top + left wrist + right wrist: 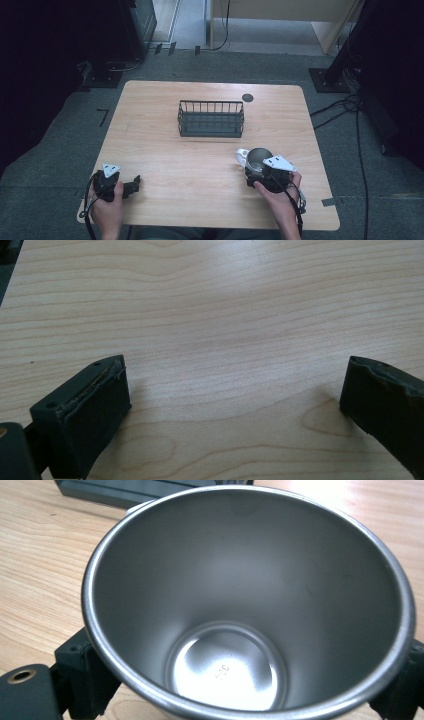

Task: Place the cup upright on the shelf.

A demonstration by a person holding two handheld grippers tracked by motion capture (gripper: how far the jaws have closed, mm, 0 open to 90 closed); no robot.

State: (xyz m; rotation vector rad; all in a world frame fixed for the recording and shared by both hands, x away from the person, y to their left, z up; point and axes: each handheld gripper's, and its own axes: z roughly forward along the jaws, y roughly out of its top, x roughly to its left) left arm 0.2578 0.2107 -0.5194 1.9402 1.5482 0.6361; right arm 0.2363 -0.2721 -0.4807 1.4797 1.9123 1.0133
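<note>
A steel cup [259, 157] with a white handle stands upright on the wooden table [165, 150], right of centre toward the front. My right gripper [259, 171] is shut on the cup from the near side. In the right gripper view the cup's empty, shiny inside [250, 605] sits between the two jaws, and one black finger [82, 675] presses its left wall. At the front left corner my left gripper [135, 182] rests low over the table, pointing right. Its jaws stand wide apart, and my left gripper [235, 390] has only bare wood between them.
A dark wire basket [211, 120], empty, stands at the table's middle back; its base edge [140, 490] lies just beyond the cup. A small black disc [247, 98] sits near the back edge. Cables and stand feet lie on the floor at the right.
</note>
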